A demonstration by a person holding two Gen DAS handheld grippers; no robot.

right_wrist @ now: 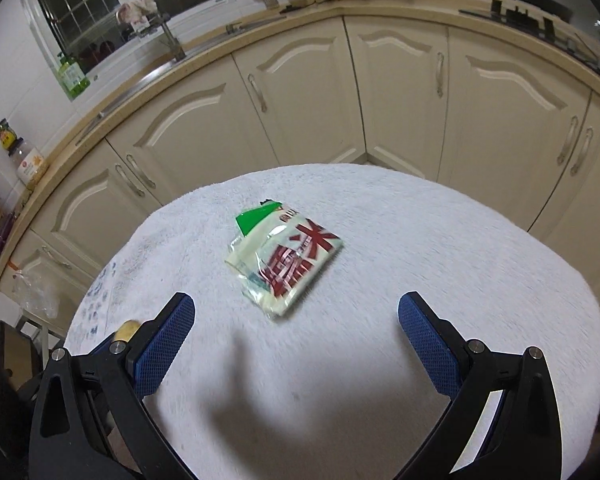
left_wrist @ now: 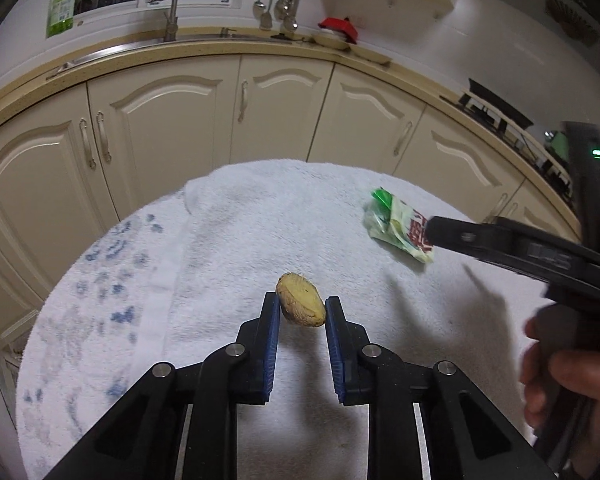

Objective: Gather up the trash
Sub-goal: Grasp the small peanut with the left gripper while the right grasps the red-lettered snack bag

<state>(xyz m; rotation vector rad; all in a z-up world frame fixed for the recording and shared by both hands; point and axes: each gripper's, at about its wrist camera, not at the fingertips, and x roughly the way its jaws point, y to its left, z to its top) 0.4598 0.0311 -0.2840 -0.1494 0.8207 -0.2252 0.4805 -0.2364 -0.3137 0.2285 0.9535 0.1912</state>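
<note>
My left gripper (left_wrist: 301,305) is shut on a small yellow-brown nutshell-like scrap (left_wrist: 300,305), held between the blue pads above the white towel (left_wrist: 228,240). A crumpled white, green and red food wrapper (right_wrist: 282,258) lies flat on the towel (right_wrist: 420,240); in the left wrist view the wrapper (left_wrist: 396,229) is at the right. My right gripper (right_wrist: 296,324) is open, its jaws wide apart, just short of the wrapper and above the towel. It shows from the side in the left wrist view (left_wrist: 440,234). The scrap (right_wrist: 126,330) peeks out behind my right gripper's left finger.
The towel covers a round table. Cream kitchen cabinets (left_wrist: 180,128) curve behind it, with a sink tap (left_wrist: 172,20), a green bottle (left_wrist: 62,10) and hanging utensils (left_wrist: 278,4) on the counter. A clear plastic bag (right_wrist: 34,292) sits at the left below the table.
</note>
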